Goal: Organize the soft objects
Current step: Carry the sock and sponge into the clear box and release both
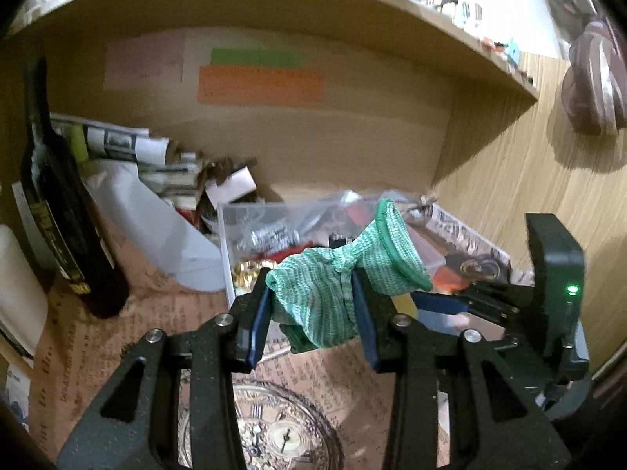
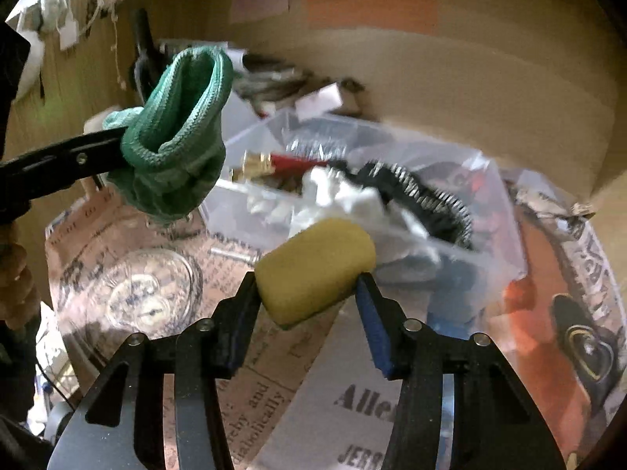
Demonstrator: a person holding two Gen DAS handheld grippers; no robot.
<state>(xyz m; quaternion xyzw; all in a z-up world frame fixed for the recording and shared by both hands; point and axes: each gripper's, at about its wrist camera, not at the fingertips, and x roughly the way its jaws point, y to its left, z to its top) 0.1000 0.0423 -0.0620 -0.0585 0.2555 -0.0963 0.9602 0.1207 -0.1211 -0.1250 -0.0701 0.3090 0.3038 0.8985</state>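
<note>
The left gripper (image 1: 311, 305) has its fingers closed on a green knitted sock (image 1: 337, 278), which is bunched between the blue pads; the open cuff with its darker green edge points up and to the right. In the right wrist view the same sock (image 2: 176, 137) hangs in the air at the left, above the patterned paper, and is touching nothing else.

The right gripper (image 2: 309, 293) holds a yellow sponge (image 2: 313, 270). Its fingers are partly closed, and both pads press on the sides of the sponge. The sponge is lifted just in front of a clear plastic box (image 2: 250, 196).

This box holds white soft pieces, a black band with a silver edge, and some red and gold parts. A clear plastic bag lies over its right part.

The bench is covered with brown paper printed like an old newspaper (image 2: 250, 384). On it I can read "and" and "diabolically". A white sheet near the right gripper shows the letters "Alle" and "JERR"; the rest is hidden. A glass dish (image 2: 149, 293) with a clock picture under it stands at the left.

A dark bottle (image 1: 58, 211) stands at the left in the left wrist view; its gold label is too blurred to read. On the back wall of the shelf there are pink, green and orange paper notes (image 1: 260, 84), and their writing is not readable.
</note>
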